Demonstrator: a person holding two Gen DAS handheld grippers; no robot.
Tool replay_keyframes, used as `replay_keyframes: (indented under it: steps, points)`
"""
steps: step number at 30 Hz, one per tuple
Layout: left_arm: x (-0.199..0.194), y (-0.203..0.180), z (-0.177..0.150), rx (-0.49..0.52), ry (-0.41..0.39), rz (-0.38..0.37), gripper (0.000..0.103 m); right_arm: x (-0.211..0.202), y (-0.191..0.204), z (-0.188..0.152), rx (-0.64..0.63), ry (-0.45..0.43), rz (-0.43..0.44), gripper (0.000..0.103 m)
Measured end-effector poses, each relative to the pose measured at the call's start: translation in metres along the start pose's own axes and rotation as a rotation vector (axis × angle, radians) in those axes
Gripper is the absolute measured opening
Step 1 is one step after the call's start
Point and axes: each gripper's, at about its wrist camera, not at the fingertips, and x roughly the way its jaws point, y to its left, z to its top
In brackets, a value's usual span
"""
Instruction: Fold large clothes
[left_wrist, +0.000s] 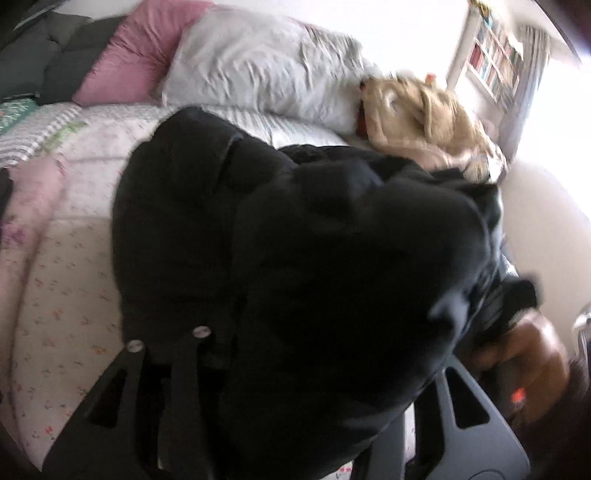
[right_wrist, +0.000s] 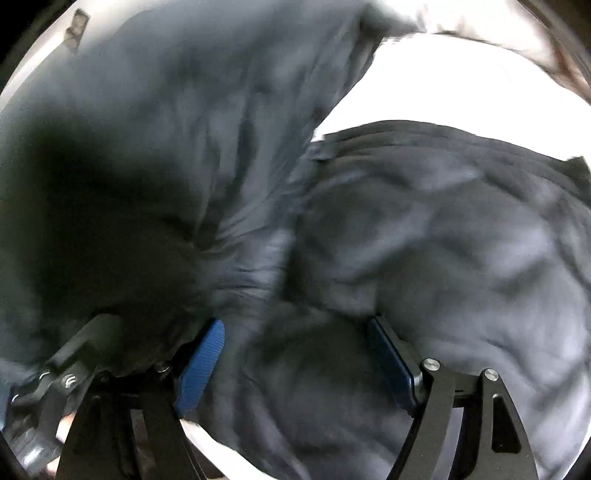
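Note:
A large black garment lies bunched on the bed and covers most of the left wrist view. My left gripper is buried under its folds; only the black finger arms show at the bottom, so its jaws are hidden. In the right wrist view the same dark garment fills the frame, blurred by motion. My right gripper is open, its blue pads wide apart with cloth lying between and over them. A hand shows at the lower right of the left view.
The bed has a pale floral quilt. A pink pillow and a grey pillow lie at its head, with a tan plush toy beside them. A white bookshelf stands by a bright window.

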Motion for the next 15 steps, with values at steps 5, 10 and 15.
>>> replay_keyframes:
  steps: [5, 10, 15]
  points:
    - [0.035, -0.038, -0.021, 0.19, 0.112, 0.01, 0.064, -0.061, -0.066, -0.007, 0.215, -0.137, 0.003, 0.081]
    - [0.049, -0.077, -0.05, 0.436, 0.154, 0.03, 0.09, -0.09, -0.079, -0.012, 0.309, -0.264, 0.171, 0.081]
    - [0.038, -0.088, -0.056, 0.533, 0.173, -0.008, 0.092, -0.054, -0.058, 0.005, 0.291, -0.198, 0.419, 0.081]
